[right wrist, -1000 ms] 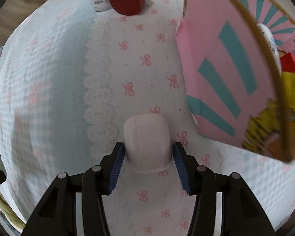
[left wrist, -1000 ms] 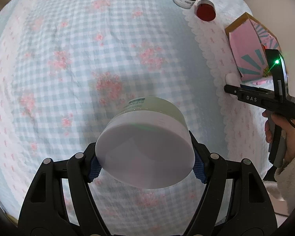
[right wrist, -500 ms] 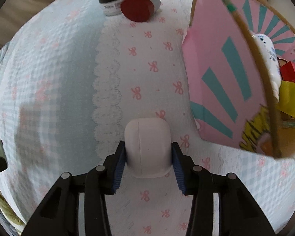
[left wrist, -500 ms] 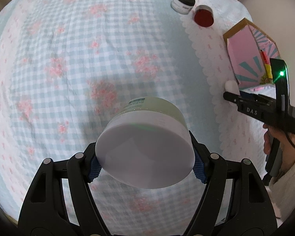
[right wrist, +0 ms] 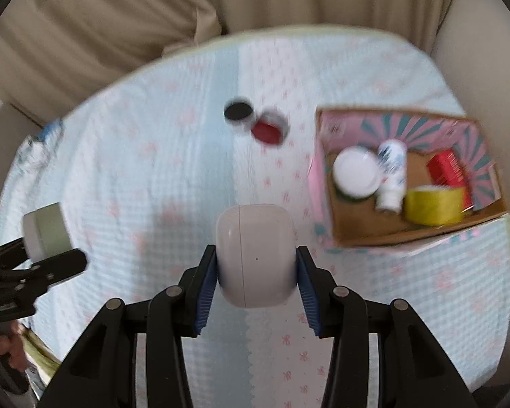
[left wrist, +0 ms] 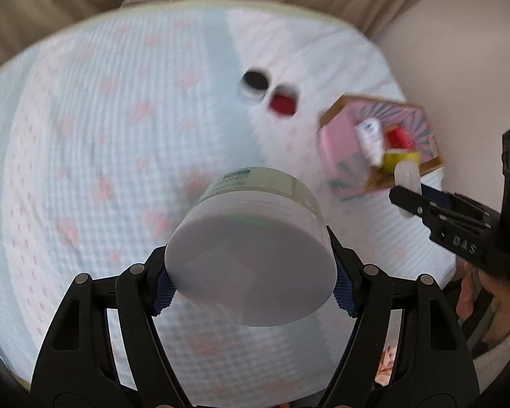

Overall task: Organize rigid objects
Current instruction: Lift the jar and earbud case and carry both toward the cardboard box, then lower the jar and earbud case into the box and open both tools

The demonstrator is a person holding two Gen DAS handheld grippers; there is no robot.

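Two views are given. From the left wrist, a pale green jar point(left wrist: 255, 244) is clamped in the left gripper point(left wrist: 251, 289) jaws above the bed point(left wrist: 85, 170); its label is blurred, while "DAS" is legible on the right gripper point(left wrist: 421, 200). From the right wrist, a white case point(right wrist: 256, 255) is pinched in those jaws, beside the pink box point(right wrist: 326, 214).

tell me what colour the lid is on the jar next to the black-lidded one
Red lid, clearest in the right wrist view, though blurred.
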